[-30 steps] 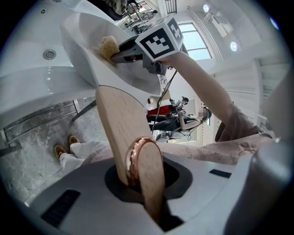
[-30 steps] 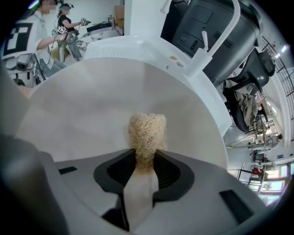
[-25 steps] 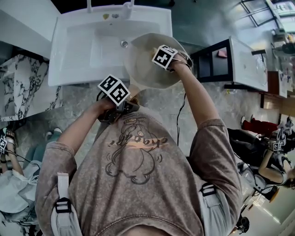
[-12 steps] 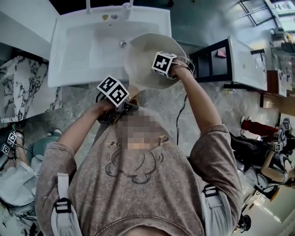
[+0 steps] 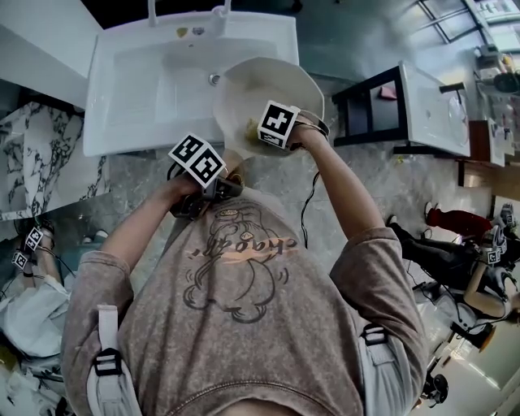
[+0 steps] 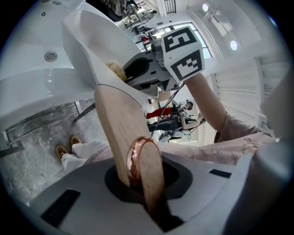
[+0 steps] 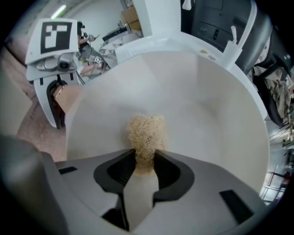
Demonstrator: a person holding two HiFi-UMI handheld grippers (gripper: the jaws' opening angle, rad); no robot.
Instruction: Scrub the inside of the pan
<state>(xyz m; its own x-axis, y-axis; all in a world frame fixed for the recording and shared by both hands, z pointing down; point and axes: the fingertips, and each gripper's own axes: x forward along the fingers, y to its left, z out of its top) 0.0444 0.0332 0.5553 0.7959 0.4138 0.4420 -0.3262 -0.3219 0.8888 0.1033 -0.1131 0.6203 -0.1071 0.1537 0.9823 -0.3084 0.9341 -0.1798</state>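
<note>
Pan (image 5: 272, 81) is up over the right side of the white sink (image 5: 130, 89), close to the drain (image 5: 214, 79), and it is tipped so its pale inside faces me. My left gripper (image 5: 203, 193) has both jaws shut tight on the pan's wooden handle (image 6: 115, 119). They grip it near the end, where a shiny copper ring (image 6: 134, 158) goes round the wood. My right gripper (image 5: 258, 134) reaches into the pan from the other side. Its jaws pinch a scrub pad (image 7: 146, 133), a fuzzy tan lump that looks like dry straw. In the right gripper view the scrub pad sits against the smooth inside of the pan, low down and near the middle. The inside looks clean and creamy white all round it. Each gripper has a marker cube, one on the left (image 5: 197, 158) and one on the right (image 5: 276, 123), with black and white square shapes but no words. The person's shirt (image 5: 236, 325) has a drawing and some curly writing on the front, but I can't read it from up here. A tap (image 5: 221, 11) stands at the back of the sink, and a black-framed table (image 5: 382, 110) stands just to the right of the pan, on the grey stone floor (image 5: 154, 175).
</note>
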